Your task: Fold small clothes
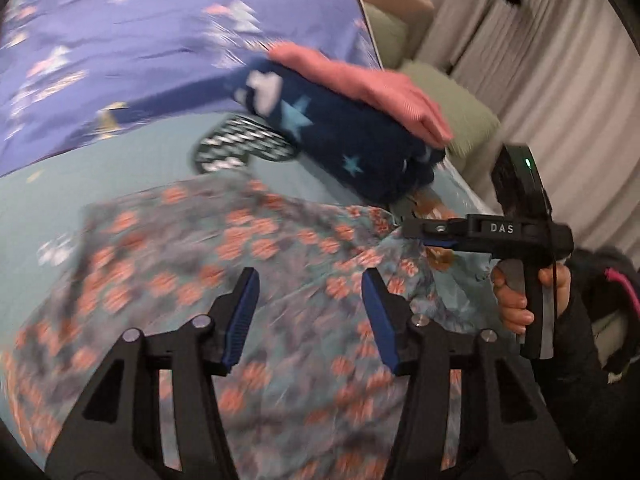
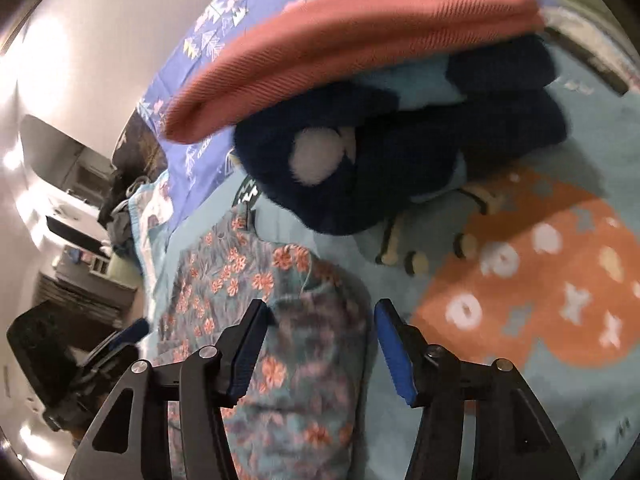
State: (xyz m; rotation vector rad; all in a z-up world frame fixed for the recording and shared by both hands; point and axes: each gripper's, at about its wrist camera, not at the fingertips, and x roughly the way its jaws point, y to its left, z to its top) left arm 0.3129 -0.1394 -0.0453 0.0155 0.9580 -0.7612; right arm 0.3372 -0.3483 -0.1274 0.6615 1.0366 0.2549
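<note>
Clearly "DAS" on right claw (image 1: 412,230); both claws wide open, empty, left claw (image 1: 310,316) over floral garment (image 1: 224,248).

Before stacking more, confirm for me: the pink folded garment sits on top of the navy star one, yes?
Yes. The pink folded garment lies on top of the navy star garment.

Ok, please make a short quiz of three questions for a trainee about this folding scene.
1. True or false: the left gripper is open.
2. What lies on top of the navy star garment? A) salmon-pink garment B) a towel C) a book
3. Fill in: the floral garment lies spread on the ____ bedsheet.

Key: 1 true; 2 A; 3 light blue.
</note>
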